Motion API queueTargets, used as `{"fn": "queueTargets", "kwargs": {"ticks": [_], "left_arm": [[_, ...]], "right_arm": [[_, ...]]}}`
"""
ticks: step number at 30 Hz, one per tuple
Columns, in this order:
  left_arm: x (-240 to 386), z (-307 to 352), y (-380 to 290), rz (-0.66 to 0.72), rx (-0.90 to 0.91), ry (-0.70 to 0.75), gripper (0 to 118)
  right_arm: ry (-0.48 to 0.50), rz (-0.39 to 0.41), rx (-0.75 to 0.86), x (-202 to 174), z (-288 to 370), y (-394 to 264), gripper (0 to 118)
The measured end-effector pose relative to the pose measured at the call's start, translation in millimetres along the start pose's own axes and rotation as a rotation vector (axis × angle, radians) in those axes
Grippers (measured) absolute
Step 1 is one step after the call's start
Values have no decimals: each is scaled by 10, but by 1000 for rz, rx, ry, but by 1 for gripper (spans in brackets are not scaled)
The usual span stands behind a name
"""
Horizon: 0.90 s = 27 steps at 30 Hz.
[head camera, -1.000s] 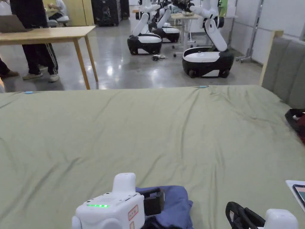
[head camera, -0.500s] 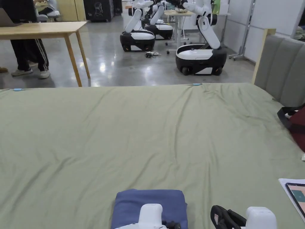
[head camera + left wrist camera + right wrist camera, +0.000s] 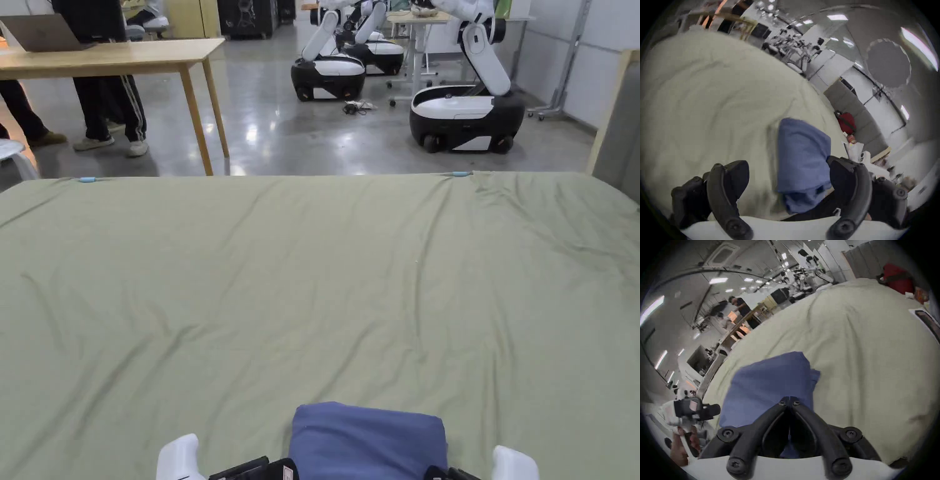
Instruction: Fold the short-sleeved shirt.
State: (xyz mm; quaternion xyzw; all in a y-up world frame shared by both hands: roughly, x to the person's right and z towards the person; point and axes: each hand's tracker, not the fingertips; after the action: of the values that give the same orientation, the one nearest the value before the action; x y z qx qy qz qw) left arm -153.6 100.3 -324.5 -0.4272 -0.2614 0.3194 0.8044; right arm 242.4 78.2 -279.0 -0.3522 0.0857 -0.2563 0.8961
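Grippers flank a folded blue shirt (image 3: 367, 439) at the near edge of a bed dressed in a green sheet (image 3: 312, 281). The left gripper (image 3: 786, 168), seen in its own view, stands with its jaws wide apart; the shirt lies between them, its right side close against the right jaw, the left jaw clear of it over bare sheet. The right gripper (image 3: 789, 398), in its own view, has its jaws drawn together at the tips over the shirt's near edge; whether any cloth is caught between them cannot be told. In the head view the shirt sits as a compact rectangular bundle, smooth on top, with the white gripper bodies just beside it to left and right at the bottom of the frame.

Judged from this, the folding is all but done and what remains is tidying and letting go. That is best done gently: loose layers show at the bundle's far right corner in the right gripper view, and a light press there should square them without dragging the stack. The open left gripper should lift straight away, so its right jaw does not snag the side. A red bag (image 3: 847, 122) rests against the grey headboard (image 3: 867, 123), well apart.
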Motion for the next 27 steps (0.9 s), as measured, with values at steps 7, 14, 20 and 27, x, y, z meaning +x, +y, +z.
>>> {"fn": "queueTargets", "kwargs": {"ticks": [7, 14, 20, 27], "left_arm": [[-116, -705, -86, 291, -55, -343, 102], [155, -811, -2, 195, -115, -152, 21], [-312, 113, 567, 7, -62, -18, 21], [-1432, 1705, 1423, -24, 38, 252, 21]], "right_arm": [[16, -8, 21, -19, 33, 40, 2], [26, 33, 57, -200, 111, 56, 2], [39, 135, 72, -605, 229, 117, 2], [45, 173, 56, -1117, 136, 24, 2]]}}
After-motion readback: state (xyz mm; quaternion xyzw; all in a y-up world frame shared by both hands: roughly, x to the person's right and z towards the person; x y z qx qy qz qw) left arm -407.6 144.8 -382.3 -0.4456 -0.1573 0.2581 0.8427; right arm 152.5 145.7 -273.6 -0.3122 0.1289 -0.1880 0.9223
